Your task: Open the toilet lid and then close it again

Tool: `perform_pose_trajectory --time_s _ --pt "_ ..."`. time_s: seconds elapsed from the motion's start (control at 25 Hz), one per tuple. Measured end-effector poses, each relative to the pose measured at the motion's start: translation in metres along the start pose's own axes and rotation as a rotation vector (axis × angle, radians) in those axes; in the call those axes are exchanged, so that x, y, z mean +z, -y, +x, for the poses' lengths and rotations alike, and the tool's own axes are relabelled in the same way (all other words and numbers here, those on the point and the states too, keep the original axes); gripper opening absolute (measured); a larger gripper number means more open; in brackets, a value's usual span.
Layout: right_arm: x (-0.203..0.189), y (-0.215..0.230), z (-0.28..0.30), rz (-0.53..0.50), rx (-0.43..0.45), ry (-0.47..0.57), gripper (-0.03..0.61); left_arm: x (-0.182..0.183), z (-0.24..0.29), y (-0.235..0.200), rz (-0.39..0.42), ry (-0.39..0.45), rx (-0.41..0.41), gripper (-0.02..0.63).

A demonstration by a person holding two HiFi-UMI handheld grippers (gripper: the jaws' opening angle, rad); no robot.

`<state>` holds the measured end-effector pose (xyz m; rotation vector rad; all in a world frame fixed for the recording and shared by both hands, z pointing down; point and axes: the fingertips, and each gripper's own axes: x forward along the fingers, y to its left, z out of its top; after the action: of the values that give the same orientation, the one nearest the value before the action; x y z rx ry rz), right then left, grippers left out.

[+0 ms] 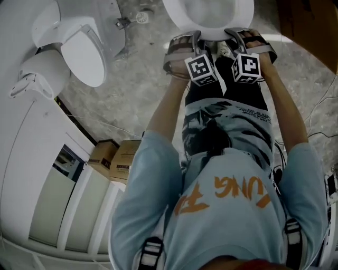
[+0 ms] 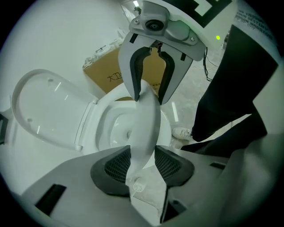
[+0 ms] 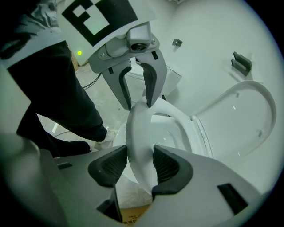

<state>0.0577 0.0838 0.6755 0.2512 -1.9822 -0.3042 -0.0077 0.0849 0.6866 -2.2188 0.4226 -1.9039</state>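
The white toilet [image 1: 177,13] stands at the top of the head view. Its lid [image 2: 44,111] [image 3: 246,115] is raised against the wall, and the bowl [image 2: 111,128] shows below it. A thin white curved seat edge [image 2: 146,124] [image 3: 138,133], seen edge-on, runs between both grippers. My left gripper [image 1: 185,39] [image 2: 143,155] has this edge between its dark pads, which sit close beside it without a clear squeeze. My right gripper [image 1: 240,36] [image 3: 140,159] faces it from the other side, its jaws around the same edge. Each gripper appears in the other's view: right gripper [image 2: 150,95], left gripper [image 3: 137,102].
A second toilet [image 1: 79,50] stands at the upper left by a wall valve [image 1: 124,22]. Cardboard boxes [image 1: 113,158] [image 2: 106,75] lie on the floor on the left. The person's shoe [image 2: 182,132] is beside the bowl. Cables [image 1: 322,111] trail on the right.
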Motion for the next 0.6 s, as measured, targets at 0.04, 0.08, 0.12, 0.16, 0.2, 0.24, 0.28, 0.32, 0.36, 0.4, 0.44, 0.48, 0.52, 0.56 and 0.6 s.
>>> perform_pose_trajectory --time_s 0.04,0.08,0.12,0.16,0.2,0.24,0.28,0.32,0.36,0.4,0.44,0.48,0.52,0.56,0.6 --pt "-0.003 -0.005 0.006 -0.003 -0.002 0.002 0.199 -0.002 0.006 0.005 0.005 -0.004 0.000 0.184" --pt "-0.005 -0.009 0.013 -0.006 -0.004 0.004 0.201 -0.004 0.013 0.009 0.010 -0.008 0.001 0.183" --pt "-0.008 -0.013 0.019 -0.010 -0.008 0.007 0.202 -0.006 0.019 0.012 0.013 -0.013 0.002 0.184" --pt "-0.010 -0.017 0.023 -0.013 -0.010 0.011 0.202 -0.007 0.024 0.016 0.014 -0.018 0.003 0.184" --pt "-0.013 -0.021 0.027 -0.016 -0.011 0.014 0.203 -0.007 0.029 0.020 0.012 -0.024 0.001 0.184" --pt "-0.015 -0.025 0.031 -0.017 -0.009 0.015 0.204 -0.007 0.033 0.024 0.007 -0.028 -0.003 0.185" --pt "-0.018 -0.030 0.035 -0.018 -0.003 0.017 0.204 -0.007 0.038 0.029 -0.001 -0.031 -0.010 0.184" --pt "-0.022 -0.035 0.039 -0.016 0.005 0.018 0.206 -0.008 0.044 0.034 -0.010 -0.034 -0.018 0.184" --pt "-0.025 -0.040 0.045 -0.010 0.016 0.021 0.206 -0.009 0.050 0.038 -0.016 -0.036 -0.026 0.182" --pt "-0.029 -0.044 0.050 -0.002 0.027 0.024 0.206 -0.010 0.056 0.041 -0.017 -0.038 -0.032 0.181" --pt "-0.031 -0.047 0.055 0.003 0.036 0.028 0.204 -0.011 0.062 0.044 -0.012 -0.039 -0.036 0.181" --pt "-0.033 -0.049 0.060 0.004 0.043 0.032 0.204 -0.012 0.067 0.047 -0.005 -0.040 -0.039 0.181" --pt "-0.035 -0.052 0.063 0.002 0.048 0.033 0.204 -0.013 0.071 0.051 0.001 -0.038 -0.043 0.181" --pt "-0.037 -0.055 0.067 0.003 0.054 0.033 0.204 -0.014 0.076 0.054 0.002 -0.035 -0.047 0.179" --pt "-0.038 -0.058 0.072 0.006 0.059 0.031 0.204 -0.015 0.081 0.057 0.003 -0.033 -0.051 0.179"
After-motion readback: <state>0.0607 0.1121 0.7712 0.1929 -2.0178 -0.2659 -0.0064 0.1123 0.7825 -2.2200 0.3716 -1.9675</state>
